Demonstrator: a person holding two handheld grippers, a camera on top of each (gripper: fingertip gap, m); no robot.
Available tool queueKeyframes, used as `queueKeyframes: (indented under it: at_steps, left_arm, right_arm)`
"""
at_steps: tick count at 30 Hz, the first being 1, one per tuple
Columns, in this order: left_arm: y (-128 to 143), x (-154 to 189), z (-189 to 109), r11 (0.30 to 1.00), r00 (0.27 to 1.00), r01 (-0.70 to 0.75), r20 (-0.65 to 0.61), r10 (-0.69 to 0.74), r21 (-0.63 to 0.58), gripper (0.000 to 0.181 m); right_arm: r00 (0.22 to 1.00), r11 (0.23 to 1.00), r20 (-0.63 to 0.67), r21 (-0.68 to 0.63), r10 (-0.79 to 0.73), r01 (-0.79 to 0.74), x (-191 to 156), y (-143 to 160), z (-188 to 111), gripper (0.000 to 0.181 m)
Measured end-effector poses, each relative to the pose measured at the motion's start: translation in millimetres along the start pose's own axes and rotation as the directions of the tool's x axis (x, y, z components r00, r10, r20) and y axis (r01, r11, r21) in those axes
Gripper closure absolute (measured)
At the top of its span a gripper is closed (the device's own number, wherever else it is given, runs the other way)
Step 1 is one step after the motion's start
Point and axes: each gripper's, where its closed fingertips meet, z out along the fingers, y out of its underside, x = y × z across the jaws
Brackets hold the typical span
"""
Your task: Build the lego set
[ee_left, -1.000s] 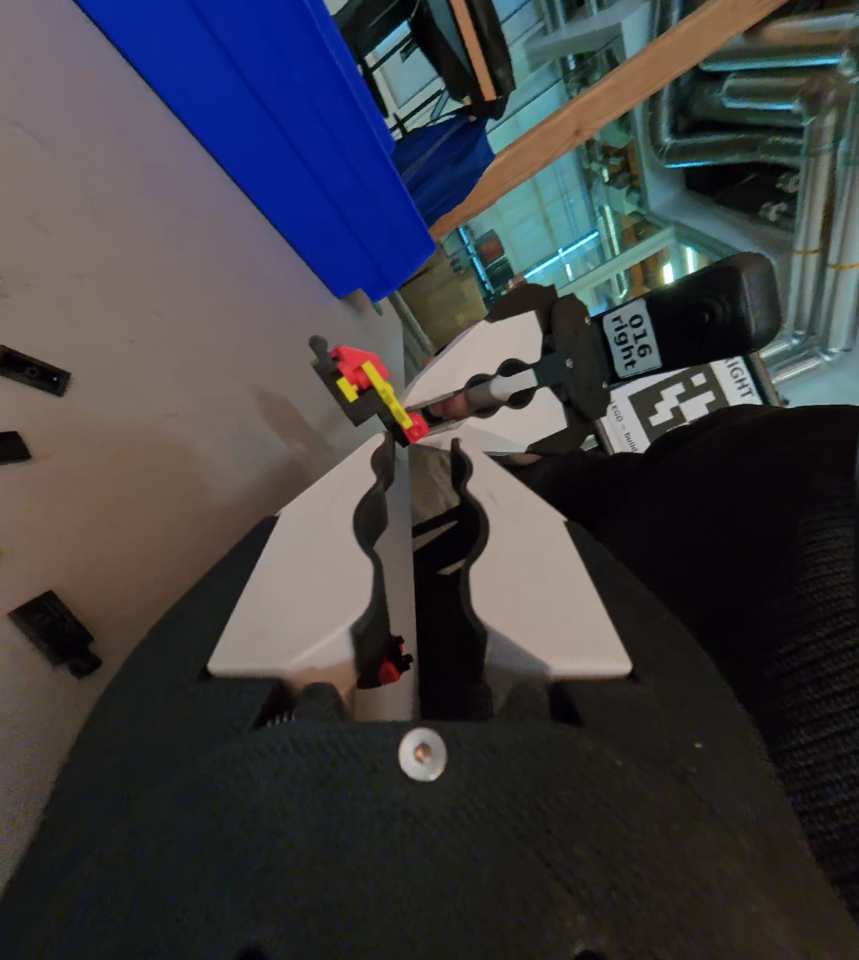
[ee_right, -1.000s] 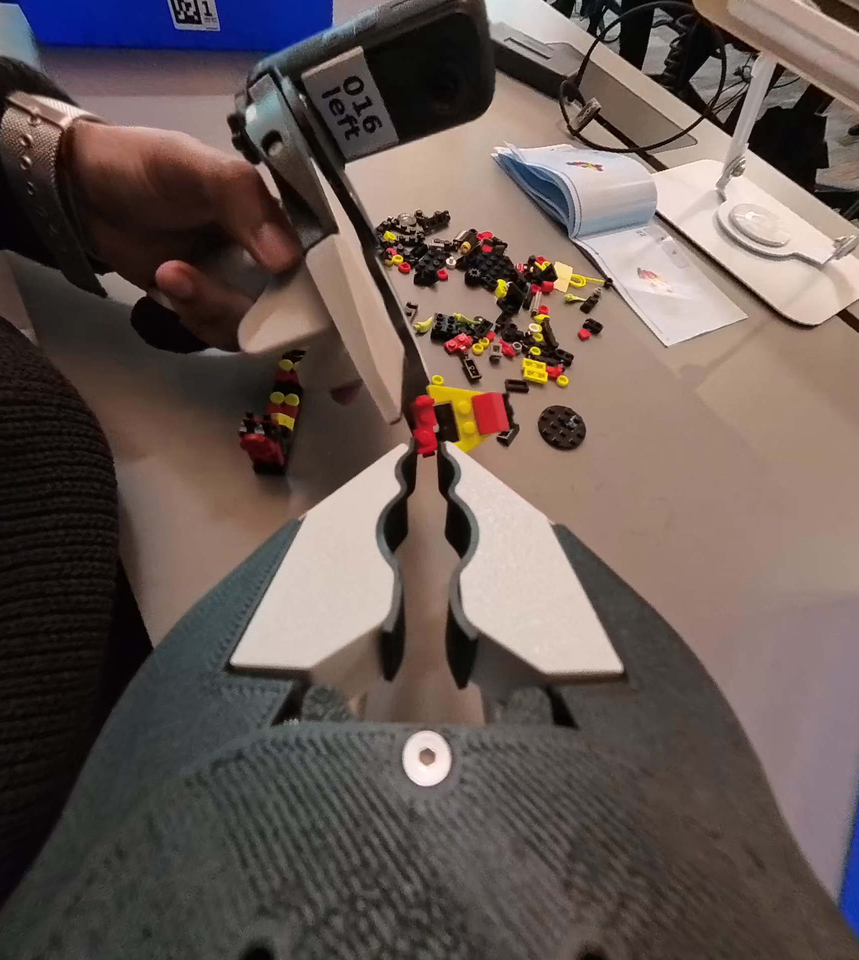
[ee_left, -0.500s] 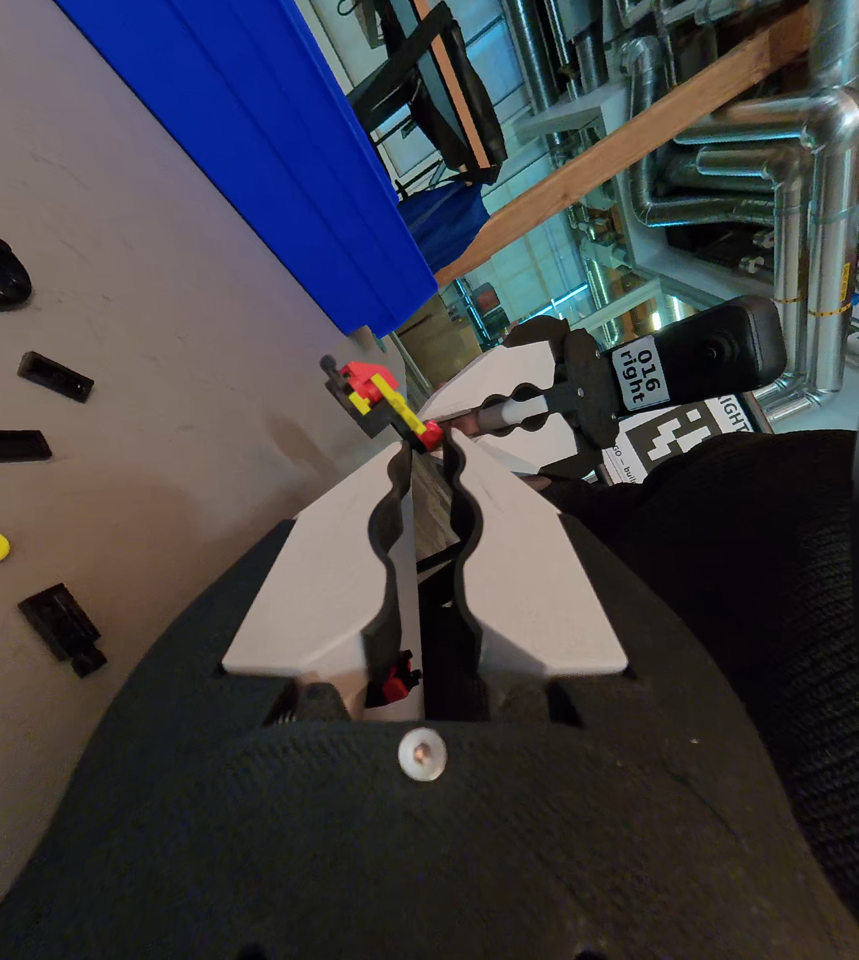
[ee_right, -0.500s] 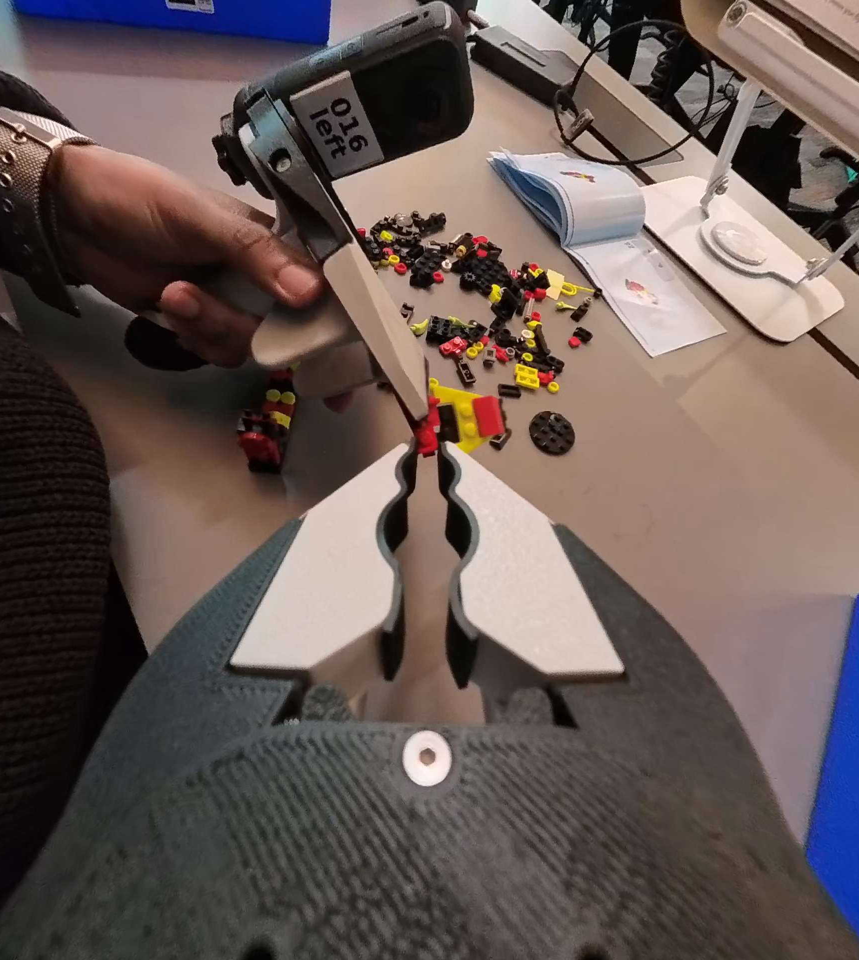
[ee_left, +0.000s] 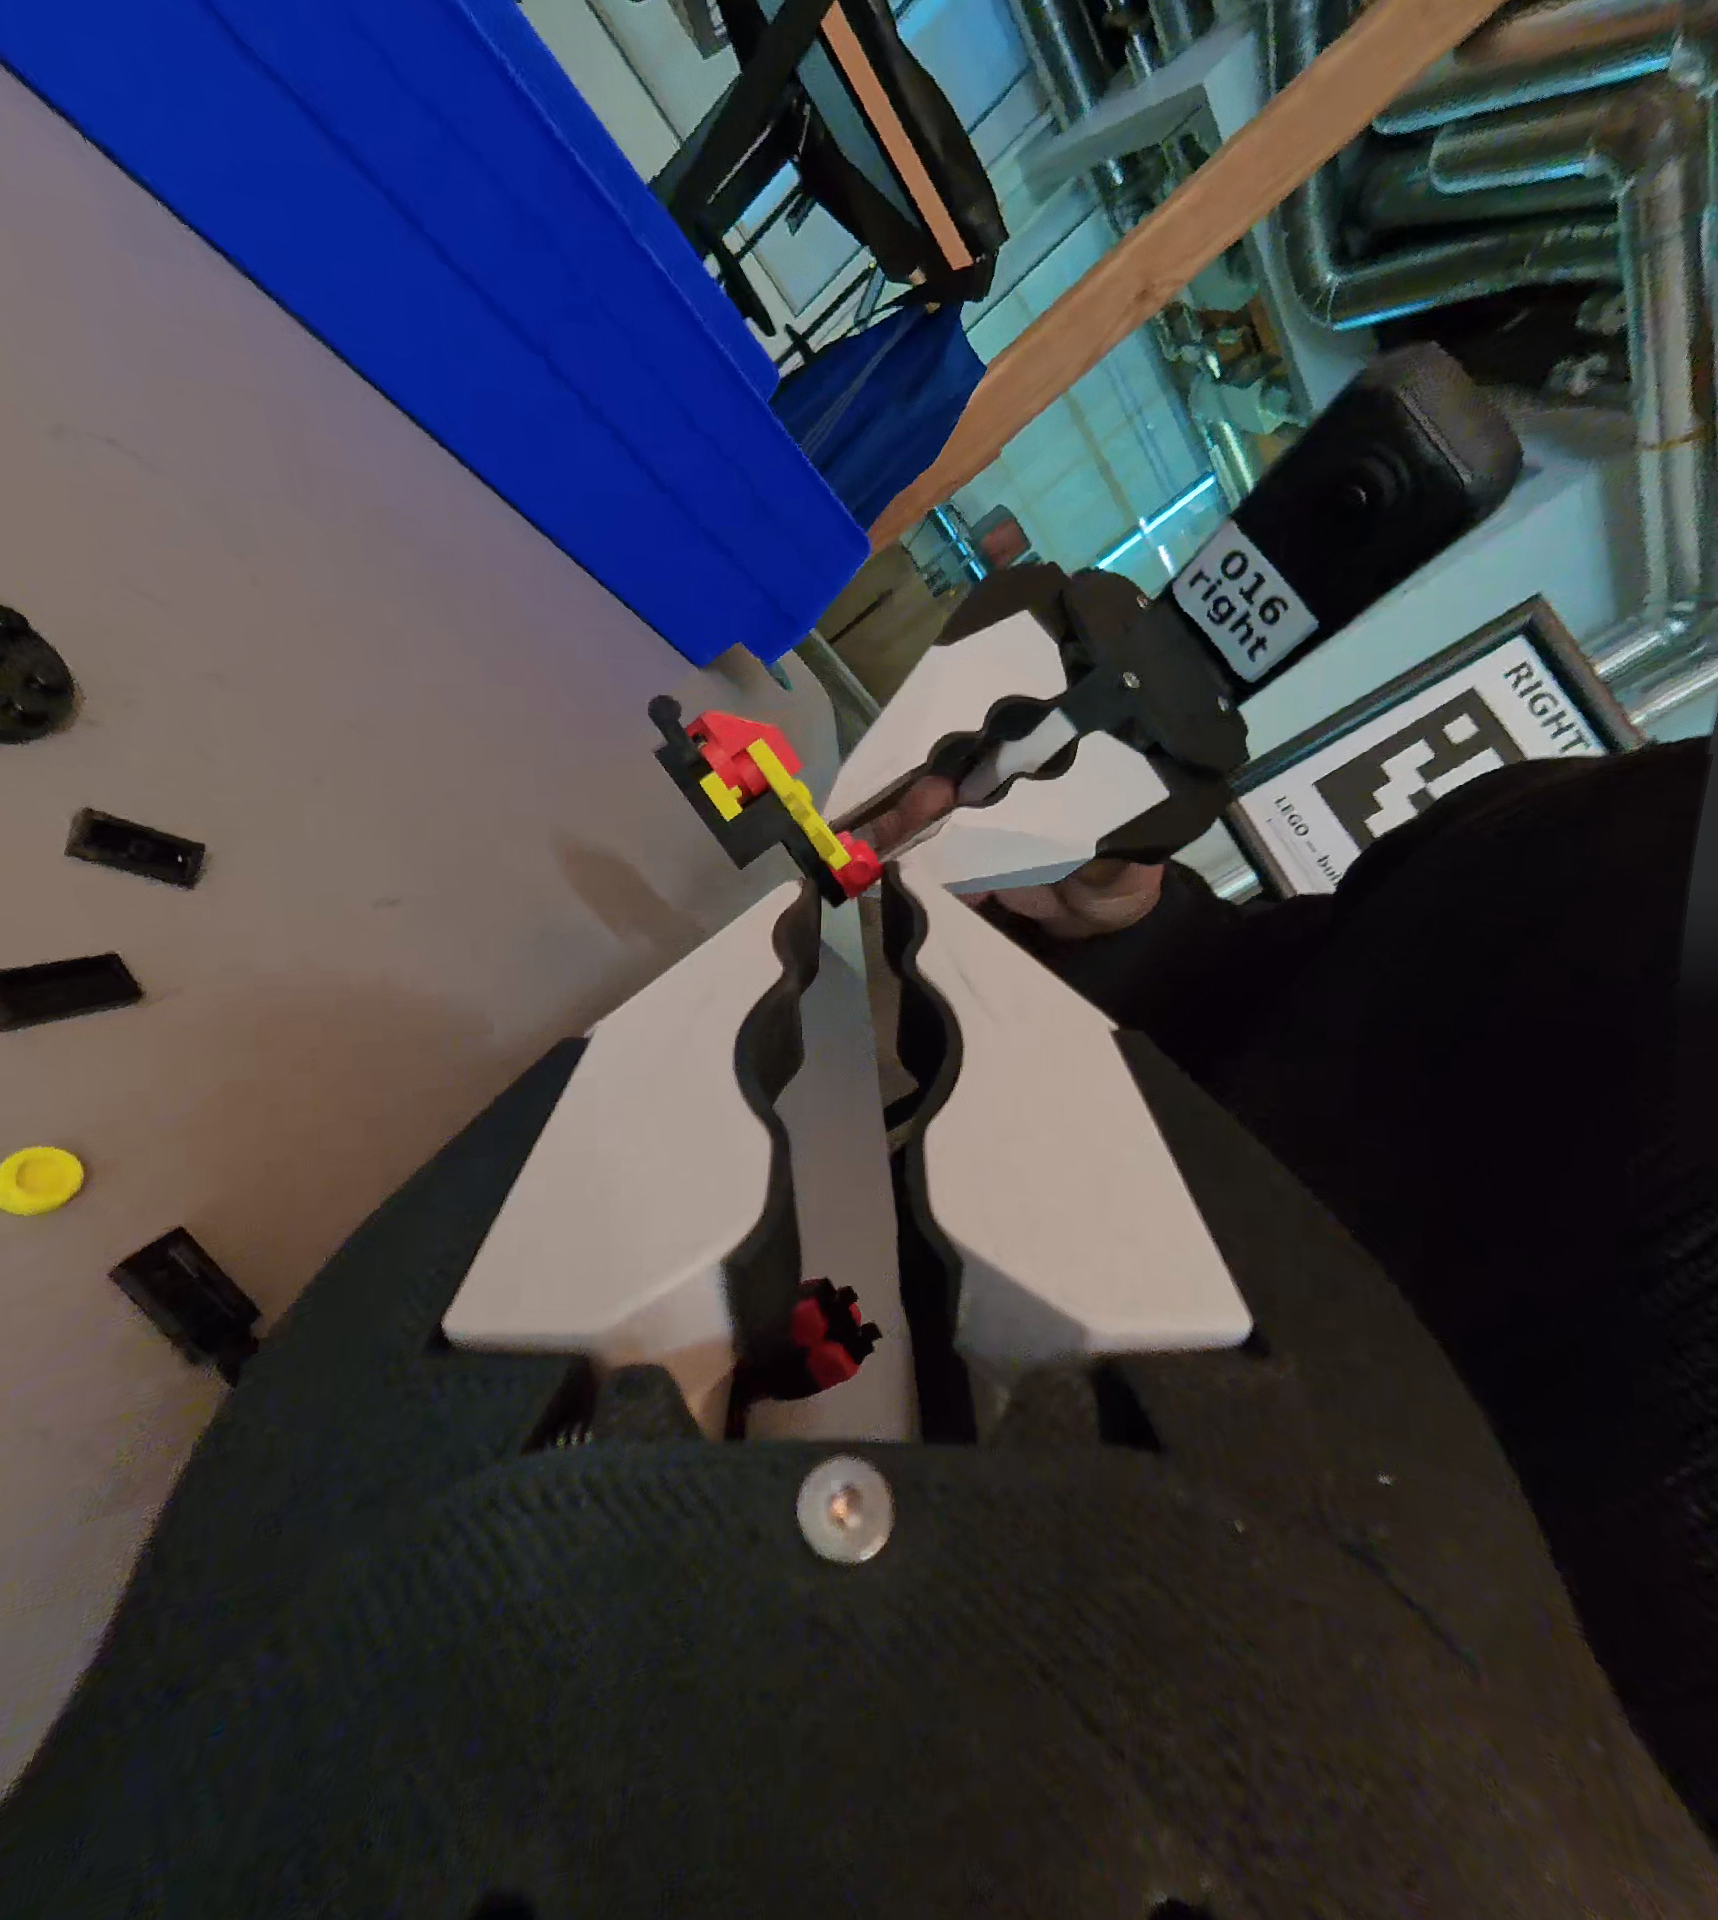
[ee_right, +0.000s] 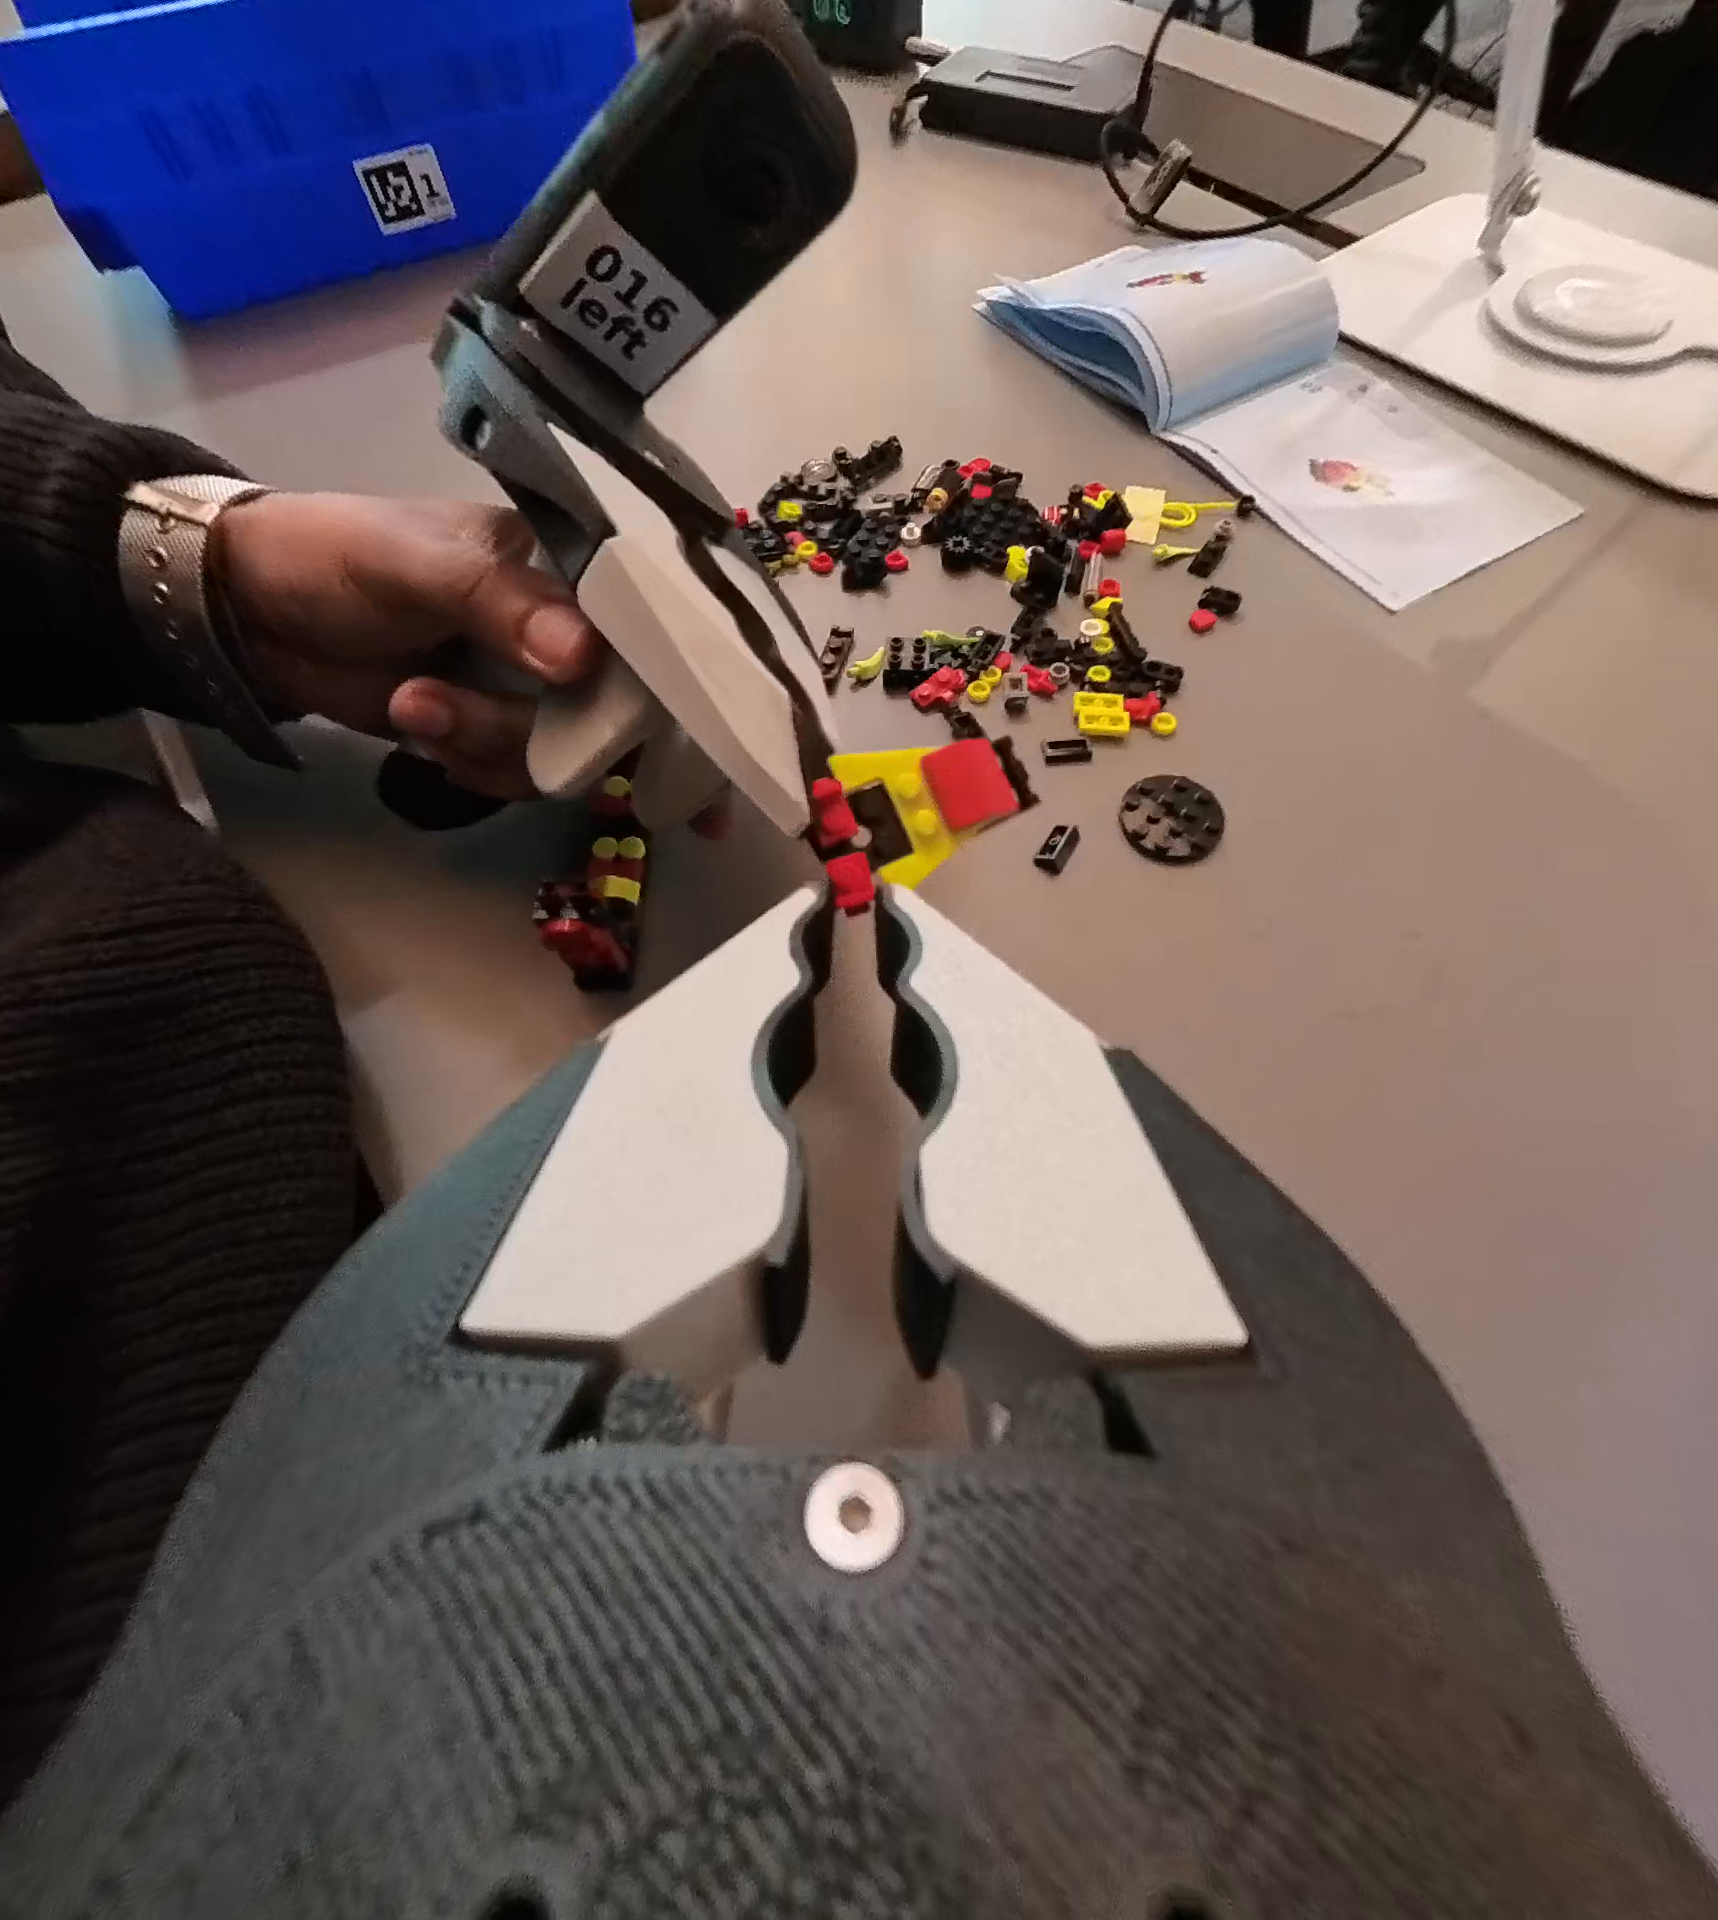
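Note:
A small lego assembly [ee_right: 922, 805] of yellow, red and black pieces hangs in the air above the grey table [ee_right: 1406, 935]. My right gripper [ee_right: 850, 902] is shut on a red piece at its near end. My left gripper [ee_left: 852, 891] meets the same end from the other side, jaws nearly together around the red and black tip of the assembly [ee_left: 761, 795]. In the right wrist view the left gripper's fingertips [ee_right: 793, 805] touch a red stud piece on it. A small red and black piece [ee_left: 824, 1340] sits deep between the left fingers' bases.
A pile of loose pieces [ee_right: 990, 582], a black round plate [ee_right: 1172, 818] and a red-black-yellow part build [ee_right: 595, 894] lie on the table. An open booklet [ee_right: 1198, 322], a white lamp base [ee_right: 1582, 343] and a blue bin [ee_right: 263, 135] stand behind. My left and right fingertips are right by each other. My right gripper's tips are some 12 centimetres from the black round plate [ee_right: 1172, 818].
My left gripper has closed in on the assembly: its tips were short of the red end and now flank it. The right gripper has kept its hold and tilted slightly.

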Motion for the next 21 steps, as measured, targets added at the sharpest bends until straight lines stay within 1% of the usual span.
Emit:
queueKeyframes:
  at_steps: [3, 7, 15, 21]
  left_arm:
    - [2.7, 0.5, 0.3, 0.998, 0.998, -0.054, 0.013, 0.055, -0.034, 0.172]
    - [5.4, -0.1, 1.5, 0.993, 0.994, -0.097, 0.035, 0.1, -0.064, 0.172]
    - [8.4, 0.1, 2.8, 0.992, 0.994, -0.1, 0.031, 0.103, -0.081, 0.171]
    - [10.6, 0.8, 3.3, 0.989, 0.993, -0.11, 0.031, 0.113, -0.097, 0.171]
  right_arm:
    - [0.999, 0.999, 0.037, 0.004, 0.04, -0.04, -1.0, 1.8, -0.7, 0.175]
    - [0.998, 0.999, 0.054, -0.002, 0.037, -0.037, -1.8, 4.2, -1.1, 0.175]
    - [0.997, 1.0, 0.076, 0.0, 0.02, -0.02, -5.5, 4.1, -0.7, 0.175]
    - [0.997, 0.999, 0.071, -0.008, -0.035, 0.036, -6.7, 4.8, -1.0, 0.175]
